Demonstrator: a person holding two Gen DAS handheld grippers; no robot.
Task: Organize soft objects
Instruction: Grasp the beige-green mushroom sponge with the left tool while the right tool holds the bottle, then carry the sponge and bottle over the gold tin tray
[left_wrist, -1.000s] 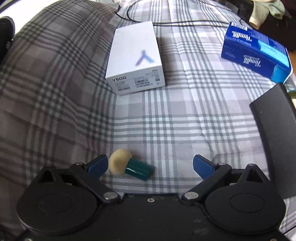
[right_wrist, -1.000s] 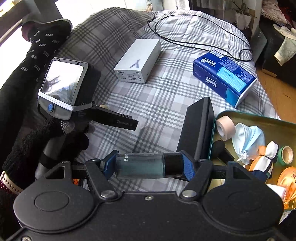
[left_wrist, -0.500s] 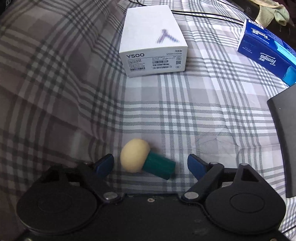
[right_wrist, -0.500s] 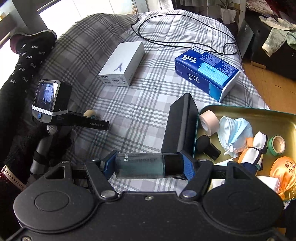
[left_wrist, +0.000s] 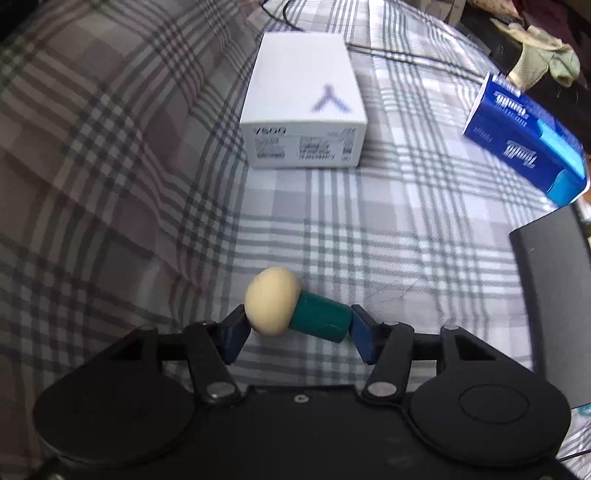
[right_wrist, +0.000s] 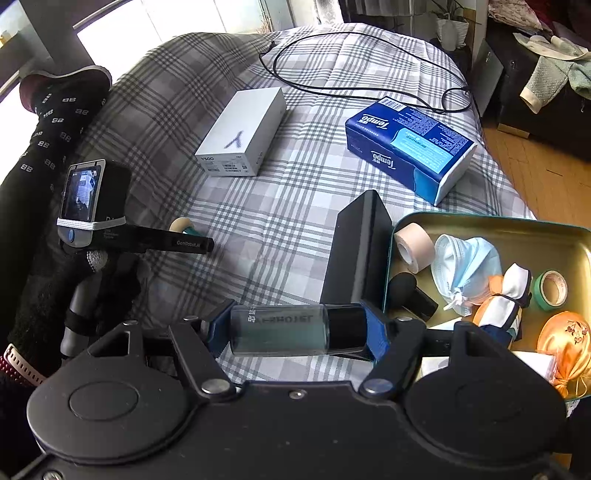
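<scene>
Closest to the left camera, the left claw (left_wrist: 297, 334) is closing around a little sponge applicator (left_wrist: 295, 312) with a cream puffy head and a teal handle, lying sideways on the plaid bedspread (left_wrist: 388, 240); both blue pads look like they're already touching it, one on the head, one on the end of the handle. Over on the right side, the right claw (right_wrist: 297, 330) is clamped on a small bottle (right_wrist: 297, 329), smoky clear body with a black cap, held crosswise between the pads above the bed. Just past that, on the right, there's a green-edged tin tray (right_wrist: 491, 221) with soft stuff in it: a roll of beige tape (right_wrist: 413, 247), a crumpled blue face mask (right_wrist: 467, 267), a green tape roll (right_wrist: 551, 290), an orange pouch (right_wrist: 565, 339) and a black sponge applicator (right_wrist: 412, 293). A black box (right_wrist: 360, 254) stands right against the tray's left wall. Left of it you can see the person's gloved hand (right_wrist: 107, 273) on the other tool's grip, with the phone (right_wrist: 83, 192) strapped on top. Further back sit a white Y500 box (right_wrist: 242, 138) and a blue Tempo tissue pack (right_wrist: 410, 147), well apart, and a black cable (right_wrist: 354, 59) loops across the far end of the bed.
</scene>
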